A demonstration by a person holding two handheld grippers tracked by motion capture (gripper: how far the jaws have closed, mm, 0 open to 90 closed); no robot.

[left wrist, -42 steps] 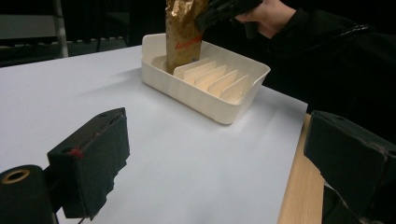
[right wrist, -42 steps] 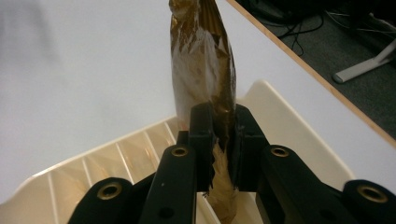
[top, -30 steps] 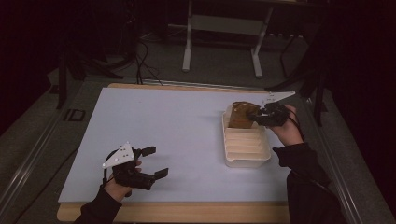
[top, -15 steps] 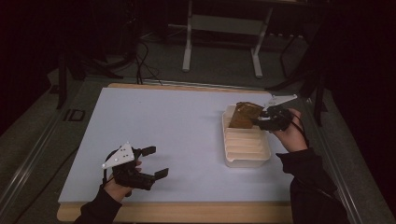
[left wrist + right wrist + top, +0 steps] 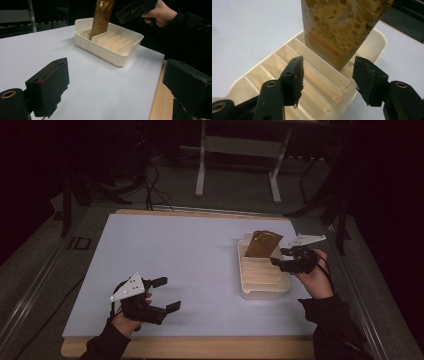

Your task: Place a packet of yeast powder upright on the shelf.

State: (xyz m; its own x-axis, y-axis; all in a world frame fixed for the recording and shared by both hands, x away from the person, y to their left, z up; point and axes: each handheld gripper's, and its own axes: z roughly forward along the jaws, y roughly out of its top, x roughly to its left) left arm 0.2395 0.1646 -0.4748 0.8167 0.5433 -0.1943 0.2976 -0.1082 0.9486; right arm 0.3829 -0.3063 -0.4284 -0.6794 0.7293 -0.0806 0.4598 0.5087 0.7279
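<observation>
Brown pouch point(image 5: 263, 244) stands near upright, long axis vertical, in a far slot of the cream divided tray point(image 5: 262, 290) on the bench point(image 5: 190, 260), right side. Right claw point(image 5: 296, 258) sits just beside it on the near side, jaws spread, nothing held; pouch lies straight ahead of the gap. Left claw point(image 5: 162, 295) also spread, empty, well apart at the near-left. Right hand is clearly nearer.

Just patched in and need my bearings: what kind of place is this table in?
Probably a lab or recording workshop, not a home: a plain white work table in a dark room, loose cables on the floor, and a metal stand frame behind it.
</observation>
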